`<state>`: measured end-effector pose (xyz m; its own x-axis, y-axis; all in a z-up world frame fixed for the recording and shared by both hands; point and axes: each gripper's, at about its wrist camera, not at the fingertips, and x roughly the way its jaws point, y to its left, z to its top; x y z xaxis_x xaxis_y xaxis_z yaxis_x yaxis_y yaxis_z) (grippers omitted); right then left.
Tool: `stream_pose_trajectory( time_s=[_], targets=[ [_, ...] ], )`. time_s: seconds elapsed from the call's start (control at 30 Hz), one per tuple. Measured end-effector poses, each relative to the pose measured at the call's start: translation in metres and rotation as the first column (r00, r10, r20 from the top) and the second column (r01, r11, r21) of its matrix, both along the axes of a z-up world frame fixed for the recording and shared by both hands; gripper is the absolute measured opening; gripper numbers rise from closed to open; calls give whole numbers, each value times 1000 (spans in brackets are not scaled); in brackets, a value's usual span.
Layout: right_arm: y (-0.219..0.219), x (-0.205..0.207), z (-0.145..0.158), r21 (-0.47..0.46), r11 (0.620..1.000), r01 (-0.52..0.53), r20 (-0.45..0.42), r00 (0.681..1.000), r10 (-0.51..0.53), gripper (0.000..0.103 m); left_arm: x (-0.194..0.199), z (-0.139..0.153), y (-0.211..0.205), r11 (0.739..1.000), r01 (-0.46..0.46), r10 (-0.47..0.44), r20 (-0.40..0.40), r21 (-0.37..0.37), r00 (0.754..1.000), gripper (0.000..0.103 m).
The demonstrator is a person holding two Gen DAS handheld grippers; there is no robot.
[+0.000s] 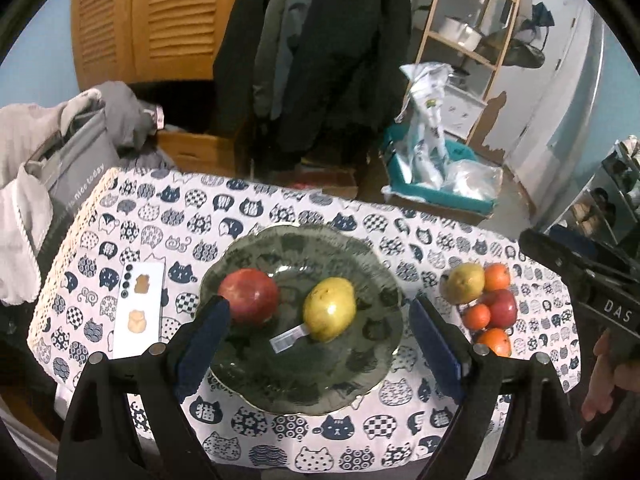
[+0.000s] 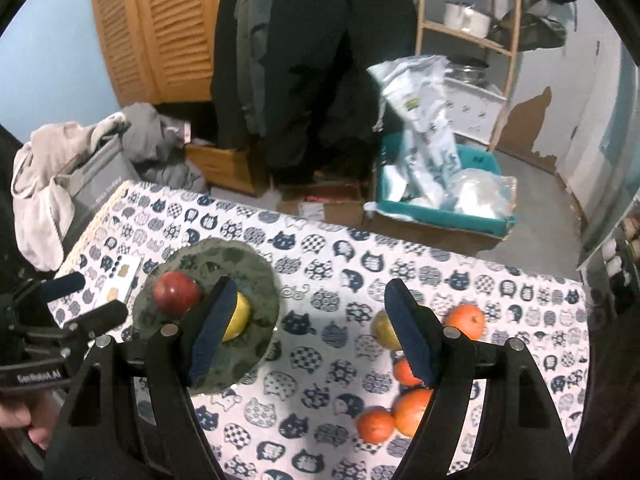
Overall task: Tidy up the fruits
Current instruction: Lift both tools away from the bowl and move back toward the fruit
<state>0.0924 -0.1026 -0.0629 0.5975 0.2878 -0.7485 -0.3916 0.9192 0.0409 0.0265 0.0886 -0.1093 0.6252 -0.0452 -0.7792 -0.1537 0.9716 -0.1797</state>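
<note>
A dark glass plate (image 1: 360, 384) holds a red apple (image 1: 249, 295) and a yellow pear (image 1: 329, 307) with a white tag. My left gripper (image 1: 320, 332) is open and empty, hovering over the plate's near side. To the right lies a fruit pile: a pear (image 1: 466, 282), a red apple (image 1: 503, 307) and oranges (image 1: 497, 276). In the right wrist view my right gripper (image 2: 308, 336) is open and empty above bare cloth, between the plate (image 2: 256, 268) and the pile's oranges (image 2: 466, 320). Its right finger hides part of the pear (image 2: 382, 330).
The table has a cat-print cloth (image 1: 260, 208). A white sticker card (image 1: 138, 312) lies left of the plate. Grey bag and clothes (image 1: 60, 168) sit at the table's left. Boxes and a teal tray (image 2: 440, 208) stand on the floor behind.
</note>
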Motion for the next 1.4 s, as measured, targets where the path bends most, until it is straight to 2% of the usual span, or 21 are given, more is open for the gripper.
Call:
stream_pose_trajectory(
  time_s=[0.4,0.7,0.97,1.4],
  targets=[
    [-49,-35,33,6,999,34,119,992,-35,77,-18,47,-40,997,37,-46,137,71,990,92],
    [-87,-55,48,33,997,72,173,982,-76,81,-25,70,-68,993,92,-106,207,74,973,92],
    [-122,-65,51,31,992,124,200,972,-127,84,-20,73,-94,987,143,-156,217,77,964,93],
    [-153,-60,31,28,982,185,149,971,-187,85,-7,59,-120,978,181,-198,189,104,962,93]
  ],
)
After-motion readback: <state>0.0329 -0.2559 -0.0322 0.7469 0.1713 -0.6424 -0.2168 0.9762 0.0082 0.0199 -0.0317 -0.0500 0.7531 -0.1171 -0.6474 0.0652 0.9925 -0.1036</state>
